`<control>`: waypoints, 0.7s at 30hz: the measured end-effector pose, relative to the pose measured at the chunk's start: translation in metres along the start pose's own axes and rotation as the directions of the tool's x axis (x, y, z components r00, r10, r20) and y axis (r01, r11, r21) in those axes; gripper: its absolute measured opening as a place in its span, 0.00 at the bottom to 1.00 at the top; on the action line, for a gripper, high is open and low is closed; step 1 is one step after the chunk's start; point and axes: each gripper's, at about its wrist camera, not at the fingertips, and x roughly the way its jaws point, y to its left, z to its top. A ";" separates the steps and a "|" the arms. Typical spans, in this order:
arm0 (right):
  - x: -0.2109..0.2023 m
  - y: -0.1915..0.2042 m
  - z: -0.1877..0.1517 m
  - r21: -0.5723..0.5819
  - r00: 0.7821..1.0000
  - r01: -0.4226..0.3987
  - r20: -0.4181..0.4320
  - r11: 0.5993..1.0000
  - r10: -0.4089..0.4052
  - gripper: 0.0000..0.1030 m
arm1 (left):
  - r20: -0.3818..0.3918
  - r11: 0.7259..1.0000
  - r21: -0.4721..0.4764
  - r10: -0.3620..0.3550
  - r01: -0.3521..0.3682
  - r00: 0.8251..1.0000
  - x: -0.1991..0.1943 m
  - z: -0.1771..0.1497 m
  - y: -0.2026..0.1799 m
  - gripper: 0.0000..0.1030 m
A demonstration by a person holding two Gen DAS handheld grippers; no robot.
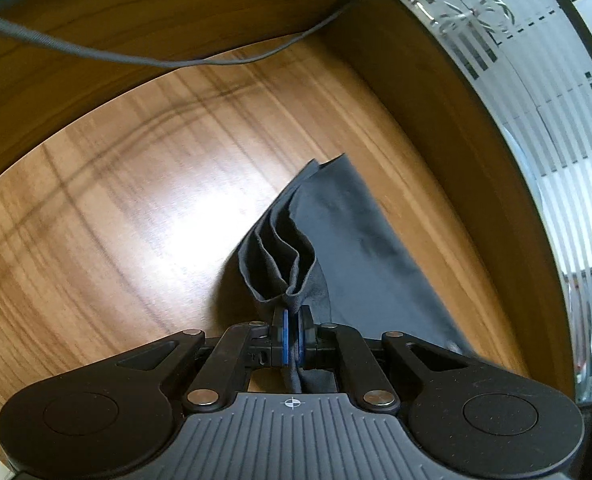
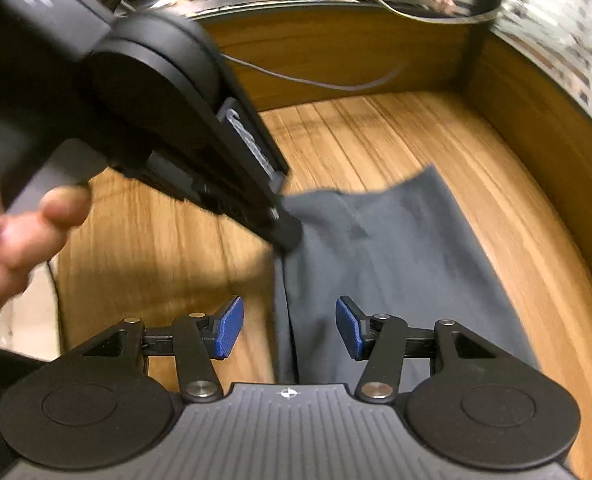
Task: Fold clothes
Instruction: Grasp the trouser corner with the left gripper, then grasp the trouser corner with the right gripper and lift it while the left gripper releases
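Note:
A dark grey garment (image 1: 352, 236) lies on the wooden table (image 1: 135, 220), stretching away to the right. My left gripper (image 1: 292, 320) is shut on a bunched fold of its edge and lifts that edge off the table. In the right wrist view the garment (image 2: 396, 264) lies flat ahead. The left gripper (image 2: 285, 236) comes in from the upper left and pinches the garment's left edge. My right gripper (image 2: 289, 326) is open, its blue pads (image 2: 229, 328) on either side of the garment's near left edge, holding nothing.
A raised wooden wall (image 1: 95, 28) borders the table at the back and right. A thin grey cable (image 1: 143, 58) runs along it. A frosted striped glass panel (image 1: 536, 92) stands behind. The person's left hand (image 2: 11, 236) holds the left gripper.

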 end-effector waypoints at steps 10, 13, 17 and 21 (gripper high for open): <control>0.020 -0.021 0.011 0.047 0.999 0.032 -0.032 0.998 -0.031 0.05 | 0.008 0.999 0.009 -0.036 0.036 0.999 -0.006 0.008 -0.009 0.09; 0.014 -0.033 0.008 0.111 0.999 0.046 -0.020 0.993 -0.044 0.04 | 0.023 0.999 0.030 -0.034 0.034 0.999 -0.010 0.008 -0.014 0.09; -0.007 -0.058 -0.004 0.257 0.997 0.063 0.021 0.964 -0.070 0.04 | 0.031 0.999 0.046 -0.020 0.019 0.999 -0.011 0.008 -0.019 0.20; -0.045 -0.090 -0.033 0.440 0.987 0.083 0.090 0.894 -0.136 0.03 | 0.019 0.996 0.086 0.007 -0.009 1.000 -0.004 0.005 -0.026 0.20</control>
